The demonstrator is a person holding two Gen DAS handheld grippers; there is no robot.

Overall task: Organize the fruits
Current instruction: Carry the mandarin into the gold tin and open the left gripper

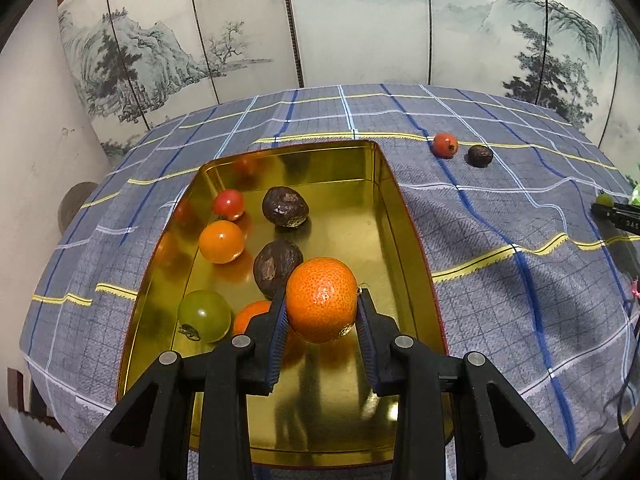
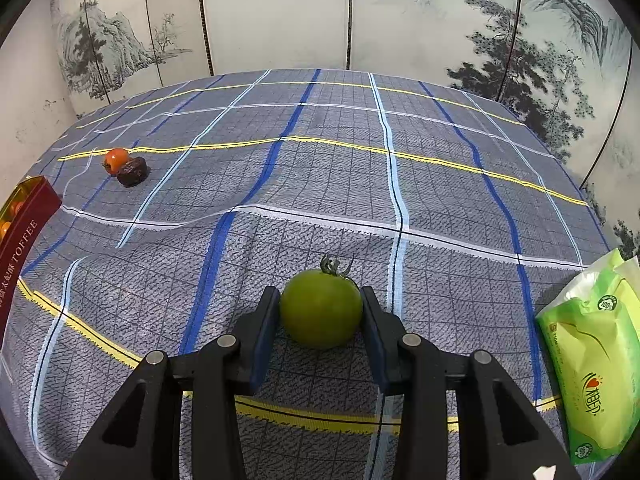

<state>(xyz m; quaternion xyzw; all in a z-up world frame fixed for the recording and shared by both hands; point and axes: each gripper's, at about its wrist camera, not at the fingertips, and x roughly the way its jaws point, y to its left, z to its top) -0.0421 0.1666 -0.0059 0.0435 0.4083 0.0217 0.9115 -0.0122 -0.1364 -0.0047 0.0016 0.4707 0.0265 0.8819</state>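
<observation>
The left gripper [image 1: 322, 312] clamps a tangerine [image 1: 322, 300] above the gold tin [image 1: 408, 216]; the right gripper [image 2: 321, 312] pinches a green tomato [image 2: 321, 308] on the tablecloth [image 2: 320, 184]

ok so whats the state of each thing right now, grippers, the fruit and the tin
left gripper: shut on the mandarin, held over the tin
right gripper: shut on the green tomato, over the cloth
gold tin: open, fruit lying in it
red tomato and dark fruit: loose on the cloth
tissue pack: lying at the cloth's edge
</observation>
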